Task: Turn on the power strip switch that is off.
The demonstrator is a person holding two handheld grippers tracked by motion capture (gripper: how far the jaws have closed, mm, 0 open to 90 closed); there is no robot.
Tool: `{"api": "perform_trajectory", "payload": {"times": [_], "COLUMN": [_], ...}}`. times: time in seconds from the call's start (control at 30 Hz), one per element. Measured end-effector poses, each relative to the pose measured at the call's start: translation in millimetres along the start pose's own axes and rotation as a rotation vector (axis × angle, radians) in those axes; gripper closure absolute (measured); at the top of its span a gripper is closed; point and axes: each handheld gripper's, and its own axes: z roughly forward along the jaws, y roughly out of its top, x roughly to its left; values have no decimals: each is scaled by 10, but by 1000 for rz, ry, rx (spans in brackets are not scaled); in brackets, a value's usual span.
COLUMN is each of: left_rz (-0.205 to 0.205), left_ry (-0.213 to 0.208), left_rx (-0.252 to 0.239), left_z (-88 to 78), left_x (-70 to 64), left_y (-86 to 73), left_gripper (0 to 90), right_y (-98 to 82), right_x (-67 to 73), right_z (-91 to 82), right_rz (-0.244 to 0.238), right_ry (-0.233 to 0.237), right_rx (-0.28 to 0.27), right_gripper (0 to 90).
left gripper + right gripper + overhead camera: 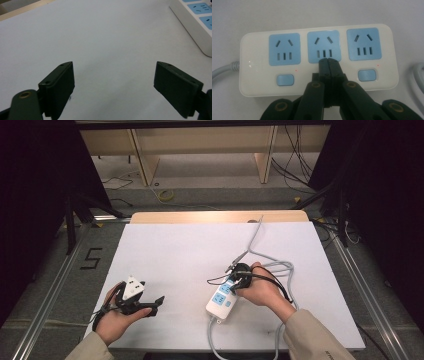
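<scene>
Now, step in hand: I am judging that I am pressing the middle switch of the power strip (319, 60) with my right gripper (328, 61), since its tips are covering the spot where that button should sit.
Doing it well: I am aiming to push straight down with the tips together, keeping the strip from sliding, and easing off once the button clicks.
Right gripper: its jaws are closing flat against each other, holding nothing.
Left gripper (113, 87): I am holding it with jaws wide apart and nothing between them, over bare white table (105, 37).
Where the strip is lying: it is lying flat on the table directly under my right gripper's tips; its grey cord (212, 340) is running off the near edge.
From the left: the strip is sitting well apart, off toward my right.
</scene>
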Motion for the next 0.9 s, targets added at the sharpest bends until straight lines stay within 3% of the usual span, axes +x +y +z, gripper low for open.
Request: {"api": "perform_trajectory", "payload": {"times": [0.9], "left_rz": [3], "left_ry": [-3], "left_rx": [4], "left_z": [9], "left_x": [4], "left_y": [3], "left_gripper": [165], "right_y": [-33], "right_x": [-28], "right_z": [7], "right_rz": [11], "right_ry": [17], "right_rx": [-24], "right_gripper": [900]}}
